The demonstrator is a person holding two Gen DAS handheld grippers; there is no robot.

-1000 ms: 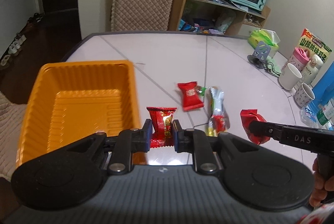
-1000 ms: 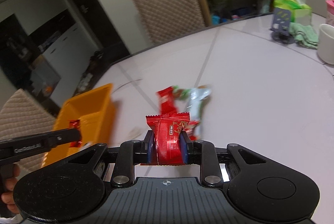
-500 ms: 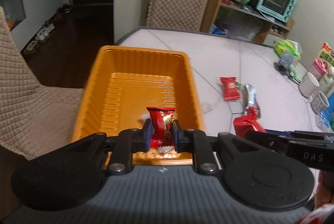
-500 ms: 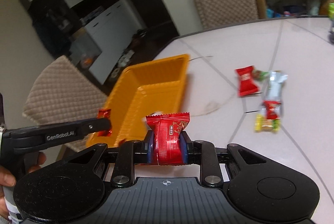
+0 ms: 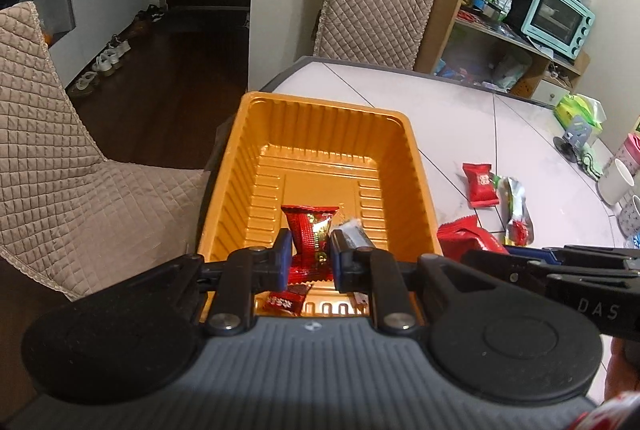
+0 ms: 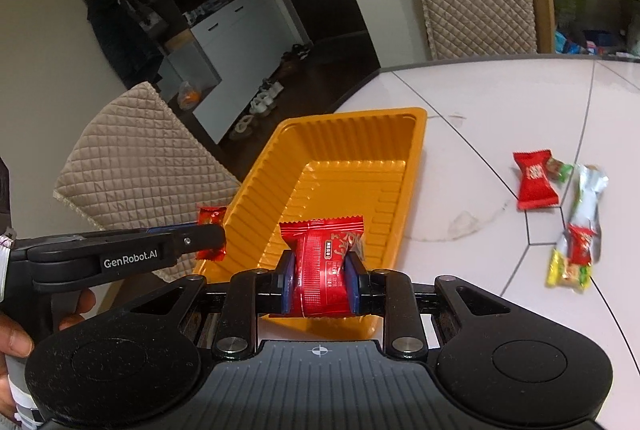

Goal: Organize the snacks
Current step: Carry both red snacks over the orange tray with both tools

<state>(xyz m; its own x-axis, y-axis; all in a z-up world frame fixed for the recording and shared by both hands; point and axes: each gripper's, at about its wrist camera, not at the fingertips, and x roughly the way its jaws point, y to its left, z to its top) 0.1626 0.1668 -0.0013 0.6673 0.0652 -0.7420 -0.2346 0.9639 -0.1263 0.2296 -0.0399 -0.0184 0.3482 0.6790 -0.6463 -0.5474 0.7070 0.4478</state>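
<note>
An orange tray (image 5: 408, 157) (image 6: 404, 165) sits at the table's left edge. My left gripper (image 5: 308, 256) is shut on a red candy packet (image 5: 310, 230) and holds it above the tray's near end; it also shows in the right wrist view (image 6: 210, 230). Under it, a small dark red packet (image 5: 284, 300) lies in the tray. My right gripper (image 6: 320, 280) is shut on a red snack packet (image 6: 322, 262) over the tray's near right corner. On the table lie a red packet (image 6: 534, 185) (image 5: 480, 183) and a silver wrapper (image 6: 582, 213) (image 5: 516, 209).
Quilted chairs stand at the left (image 5: 60, 133) and at the far side (image 5: 372, 5). White mugs (image 5: 618, 179), a pink cup and a tissue box (image 5: 580, 109) stand at the table's right edge. A shelf with a teal oven (image 5: 558, 17) is behind.
Both grippers have moved left with their packets, from beside the tray to over its near end. The loose snacks on the table have not moved.
</note>
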